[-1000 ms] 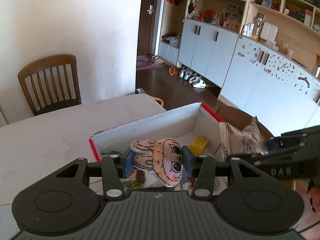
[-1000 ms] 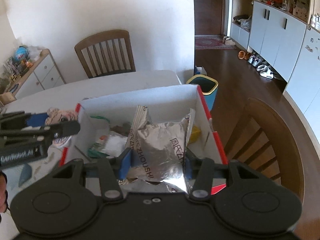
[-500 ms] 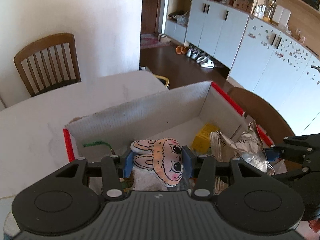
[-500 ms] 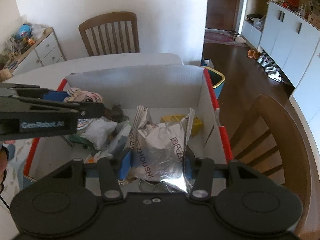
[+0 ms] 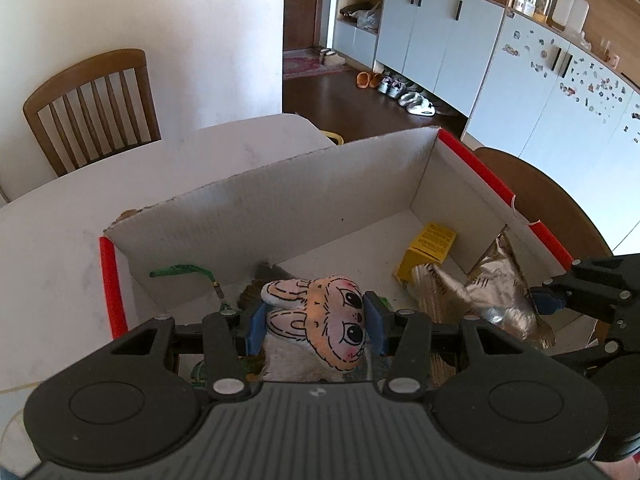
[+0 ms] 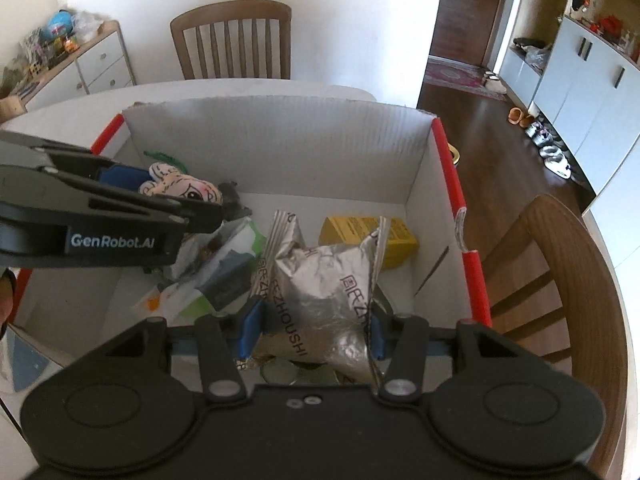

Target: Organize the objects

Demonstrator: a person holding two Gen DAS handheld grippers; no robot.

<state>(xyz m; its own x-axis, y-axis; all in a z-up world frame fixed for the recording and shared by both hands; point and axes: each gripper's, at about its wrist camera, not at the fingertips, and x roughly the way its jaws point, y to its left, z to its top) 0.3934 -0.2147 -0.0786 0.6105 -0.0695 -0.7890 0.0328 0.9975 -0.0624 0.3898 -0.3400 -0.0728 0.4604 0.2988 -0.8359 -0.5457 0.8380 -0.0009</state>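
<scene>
Your left wrist camera looks forward and down, close over the left side of the white cardboard box with red edges (image 5: 304,208). Your right wrist camera does likewise from the right side, and both share its interior and the yellow carton (image 5: 430,246) (image 6: 370,238).

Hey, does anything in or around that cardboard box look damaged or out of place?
Mostly the box itself: its far wall has a ragged, torn top edge. Inside, loose packets lie jumbled at the left. Nothing looks spilled.
</scene>
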